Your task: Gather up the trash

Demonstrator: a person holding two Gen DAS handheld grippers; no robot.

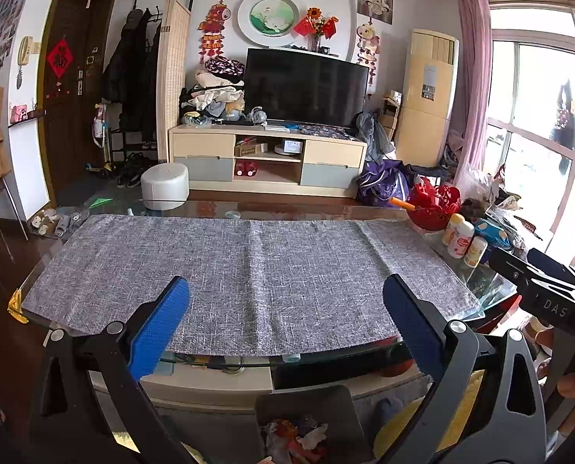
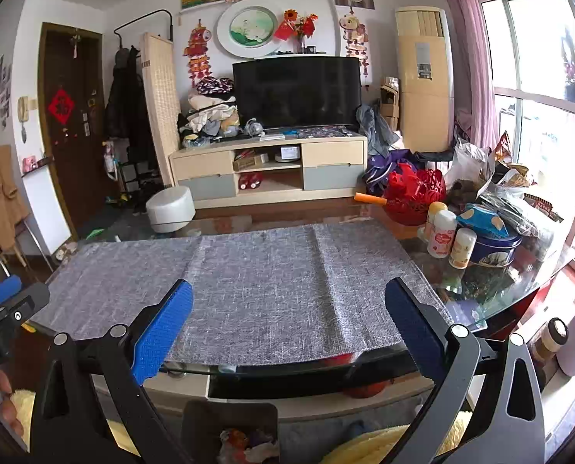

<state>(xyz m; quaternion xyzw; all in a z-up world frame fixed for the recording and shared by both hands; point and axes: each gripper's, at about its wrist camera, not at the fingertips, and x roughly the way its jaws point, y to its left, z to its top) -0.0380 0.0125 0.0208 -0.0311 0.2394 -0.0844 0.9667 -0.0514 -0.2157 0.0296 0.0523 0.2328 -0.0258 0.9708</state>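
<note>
Both claws, left (image 1: pixel 285 309) and right (image 2: pixel 289 309), hang wide open and empty over the near edge of the grey mat (image 1: pixel 248 270). The trash seems to sit in the bin (image 1: pixel 306 421) below them. Collecting looks done; next, just withdraw.

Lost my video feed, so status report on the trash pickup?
Left gripper open, empty. Right gripper open, empty. Grey mat bare; scraps sit in bin below table edge. Nothing in the way.
</note>
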